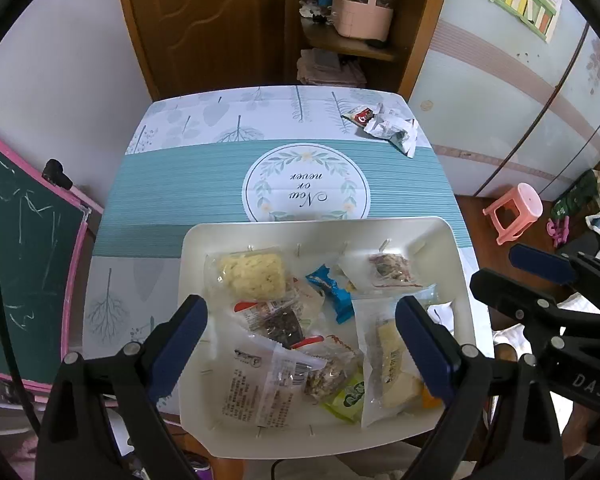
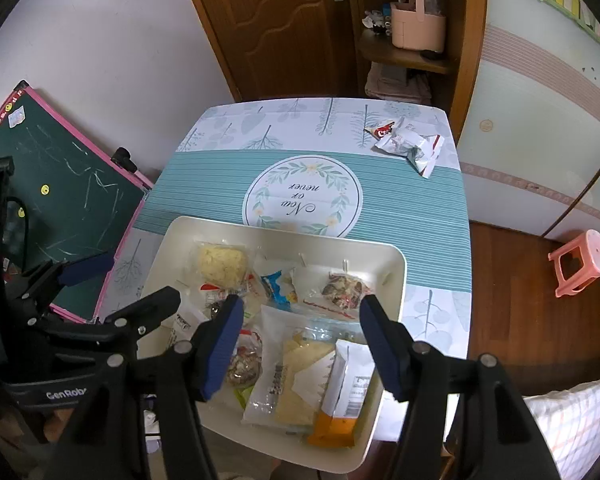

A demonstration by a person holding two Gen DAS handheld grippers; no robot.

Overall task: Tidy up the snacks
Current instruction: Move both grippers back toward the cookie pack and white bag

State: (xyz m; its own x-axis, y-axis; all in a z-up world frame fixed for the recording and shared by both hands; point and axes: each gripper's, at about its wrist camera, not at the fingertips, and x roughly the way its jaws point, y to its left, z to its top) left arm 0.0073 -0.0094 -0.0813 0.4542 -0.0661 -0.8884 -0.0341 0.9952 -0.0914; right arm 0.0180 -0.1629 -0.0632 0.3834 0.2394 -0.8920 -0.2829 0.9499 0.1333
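On the near end of a table spread with a teal-and-white leaf-print cloth (image 1: 204, 184) sits a cream rectangular tray (image 1: 440, 236), and most of the snack packets lie heaped inside it. Toward its far left corner rests a clear packet of pale yellow noodle-like crisps (image 1: 250, 274); to its right lie a small blue wrapper (image 1: 330, 290) and a clear packet of mixed nuts (image 1: 390, 268). Nearer the camera are a white packet printed with black text (image 1: 244, 388), a dark-filled packet with a red strip (image 1: 274, 320), a green wrapper (image 1: 350, 394), and a long clear bag of pale yellow slices (image 2: 296, 380) with an orange-bottomed packet (image 2: 336, 420) touching its right side. Well apart from the tray, at the far right corner of the cloth, lie a few loose white and red wrappers (image 1: 384, 124). The left gripper (image 1: 300, 344) hovers above the near half of the tray with its blue-padded fingers spread wide and nothing between them. The right gripper (image 2: 300, 344) hangs over the tray's near right portion, its jaws likewise gaping and holding nothing; it also shows at the right edge of the left wrist view. A pink-framed chalkboard (image 2: 60, 184) leans beside the table on the left, a pink plastic stool (image 2: 580, 264) stands on the wood floor to the right, and a pink basket (image 1: 362, 12) sits on a wooden shelf beyond the table.
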